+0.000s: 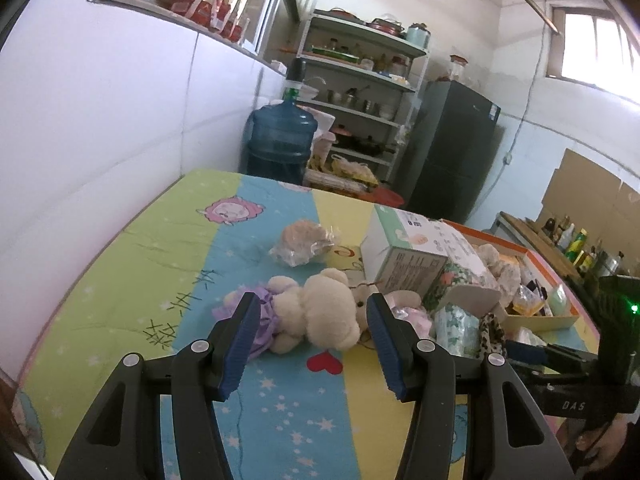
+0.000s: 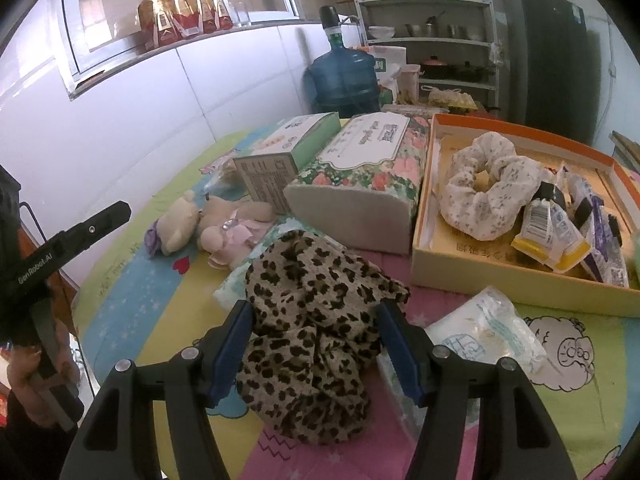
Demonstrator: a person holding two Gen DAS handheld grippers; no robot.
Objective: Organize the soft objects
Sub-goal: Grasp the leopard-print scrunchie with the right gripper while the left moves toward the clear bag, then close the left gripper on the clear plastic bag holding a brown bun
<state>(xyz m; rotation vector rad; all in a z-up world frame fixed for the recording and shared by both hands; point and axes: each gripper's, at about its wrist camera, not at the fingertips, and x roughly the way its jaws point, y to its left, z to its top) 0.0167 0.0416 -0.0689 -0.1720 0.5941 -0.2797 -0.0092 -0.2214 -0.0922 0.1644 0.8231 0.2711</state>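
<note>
My left gripper (image 1: 312, 312) is open, its jaws on either side of a cream teddy bear in a purple dress (image 1: 316, 310) lying on the table; the bear also shows in the right wrist view (image 2: 176, 224) beside a second bear in pink (image 2: 230, 226). My right gripper (image 2: 316, 320) is open around a leopard-print scrunchie (image 2: 316, 320) that lies between its jaws. A white floral scrunchie (image 2: 486, 194) lies in the orange-rimmed box (image 2: 424, 208) to the right.
A floral tissue box (image 2: 360, 176) and a green carton (image 2: 288, 148) stand behind the scrunchie. Snack packets (image 2: 560, 224) fill the box. A wrapped bun (image 1: 304, 242) lies further back. Tissue packs (image 2: 488, 328) lie at the right. A wall runs along the left.
</note>
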